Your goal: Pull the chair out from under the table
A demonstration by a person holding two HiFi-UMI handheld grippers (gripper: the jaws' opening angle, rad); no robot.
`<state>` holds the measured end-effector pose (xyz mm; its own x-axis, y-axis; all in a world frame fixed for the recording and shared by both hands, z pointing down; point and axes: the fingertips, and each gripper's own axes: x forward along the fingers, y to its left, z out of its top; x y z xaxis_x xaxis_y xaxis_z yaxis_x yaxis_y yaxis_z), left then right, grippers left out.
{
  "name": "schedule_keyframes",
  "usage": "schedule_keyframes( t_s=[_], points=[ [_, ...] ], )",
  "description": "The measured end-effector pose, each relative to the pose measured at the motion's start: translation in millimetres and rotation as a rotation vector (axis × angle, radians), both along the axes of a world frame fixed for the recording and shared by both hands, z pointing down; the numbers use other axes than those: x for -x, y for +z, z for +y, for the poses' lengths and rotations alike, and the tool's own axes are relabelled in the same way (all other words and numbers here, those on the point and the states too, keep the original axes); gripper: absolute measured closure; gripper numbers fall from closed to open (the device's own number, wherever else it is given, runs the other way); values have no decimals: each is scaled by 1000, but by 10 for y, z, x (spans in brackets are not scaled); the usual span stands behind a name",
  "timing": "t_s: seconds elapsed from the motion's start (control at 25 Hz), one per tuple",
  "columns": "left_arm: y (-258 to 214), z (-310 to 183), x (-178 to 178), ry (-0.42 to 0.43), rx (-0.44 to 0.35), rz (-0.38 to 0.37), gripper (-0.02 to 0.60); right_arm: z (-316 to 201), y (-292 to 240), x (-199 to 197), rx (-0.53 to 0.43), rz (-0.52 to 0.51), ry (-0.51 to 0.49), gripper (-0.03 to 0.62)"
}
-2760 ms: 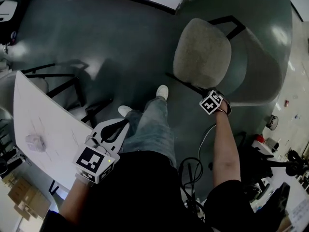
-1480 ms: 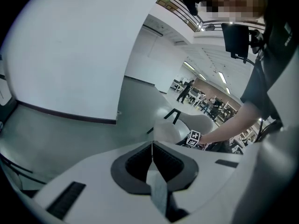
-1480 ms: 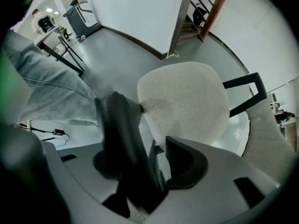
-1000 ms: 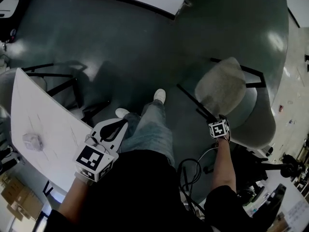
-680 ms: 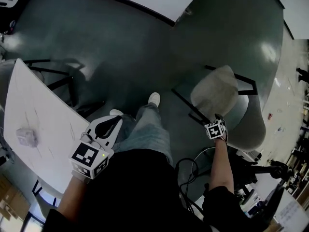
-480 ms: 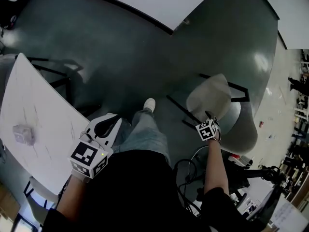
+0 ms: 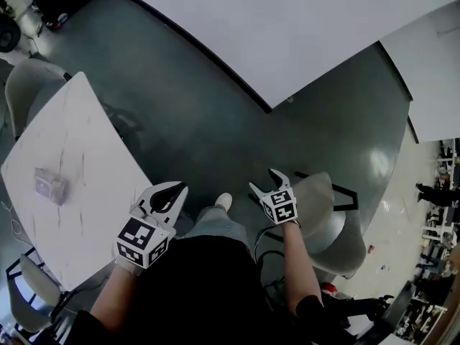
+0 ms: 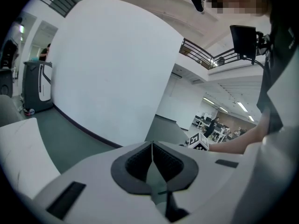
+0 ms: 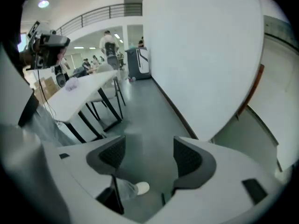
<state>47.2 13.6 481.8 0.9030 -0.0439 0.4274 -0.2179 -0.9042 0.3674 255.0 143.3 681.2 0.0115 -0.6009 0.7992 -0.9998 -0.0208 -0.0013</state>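
Observation:
The grey chair [image 7: 322, 205] with a black frame stands on the dark floor at the right, away from the white table [image 7: 75, 157]. My right gripper [image 7: 267, 181] hovers just left of the chair, apart from it, jaws spread with nothing between them. In the right gripper view the right gripper [image 9: 149, 154] looks over bare floor toward the table [image 9: 86, 88]; the chair is out of that view. My left gripper [image 7: 167, 192] is held low in front of the person, shut and empty. The left gripper [image 8: 152, 147] faces a white wall.
A small clear object [image 7: 49, 184] lies on the table. Another grey chair [image 7: 27, 85] stands at the table's far side, and one more [image 7: 29, 299] at its near corner. A white wall [image 7: 287, 27] runs across the back. The person's shoe [image 7: 223, 201] is between the grippers.
The right gripper was at the chair's edge while the chair slid toward the person; now it has let go, risen and opened. The head view has tilted up. The left gripper stayed shut.

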Motion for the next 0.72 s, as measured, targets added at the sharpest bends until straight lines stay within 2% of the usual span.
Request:
schedule_keyframes(
  t_s=[0.16, 0.32, 0.52, 0.72],
  points=[
    [-209, -300, 257, -148, 7, 69, 574, -1073, -711, 640, -231, -125, -132, 267],
    [-444, -439, 474, -260, 24, 144, 574, -1724, -1582, 1479, -444, -286, -298, 267],
    [-641, -602, 812, -412, -24, 199, 574, -2043, -2536, 2380, -665, -384, -549, 269],
    [-897, -749, 1110, -547, -29, 260, 574, -2104, -3197, 2820, -796, -519, -679, 276]
  ],
)
